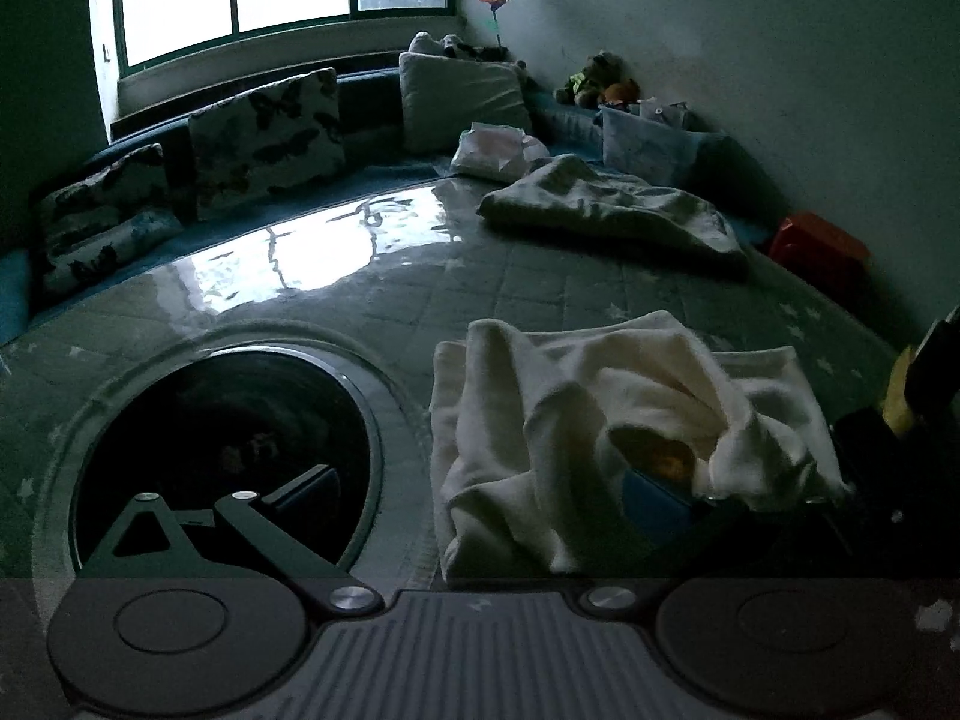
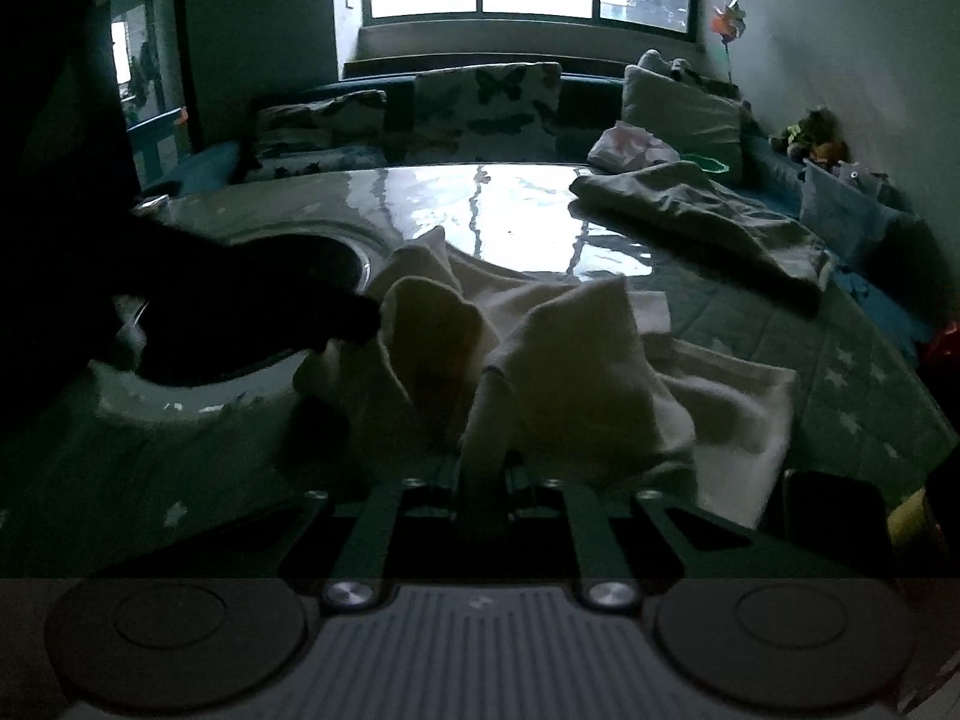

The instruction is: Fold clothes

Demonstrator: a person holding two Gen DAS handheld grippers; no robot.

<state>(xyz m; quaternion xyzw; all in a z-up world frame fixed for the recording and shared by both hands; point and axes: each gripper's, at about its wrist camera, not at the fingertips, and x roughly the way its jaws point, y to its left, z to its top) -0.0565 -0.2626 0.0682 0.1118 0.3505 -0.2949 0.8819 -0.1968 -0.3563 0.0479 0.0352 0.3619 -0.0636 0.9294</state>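
Right gripper pinches a raised fold of the cream garment, bunched at the bed's near edge; left gripper stands spread, one finger under the cloth; soft, light, limp; best held at corners.

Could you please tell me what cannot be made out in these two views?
- Left wrist view: the left hand-held gripper right finger, buried in the white garment; grip unclear.
- Right wrist view: the right hand-held gripper pads, hidden by pinched cloth.
- Both views: the grey garment, too dim to identify.
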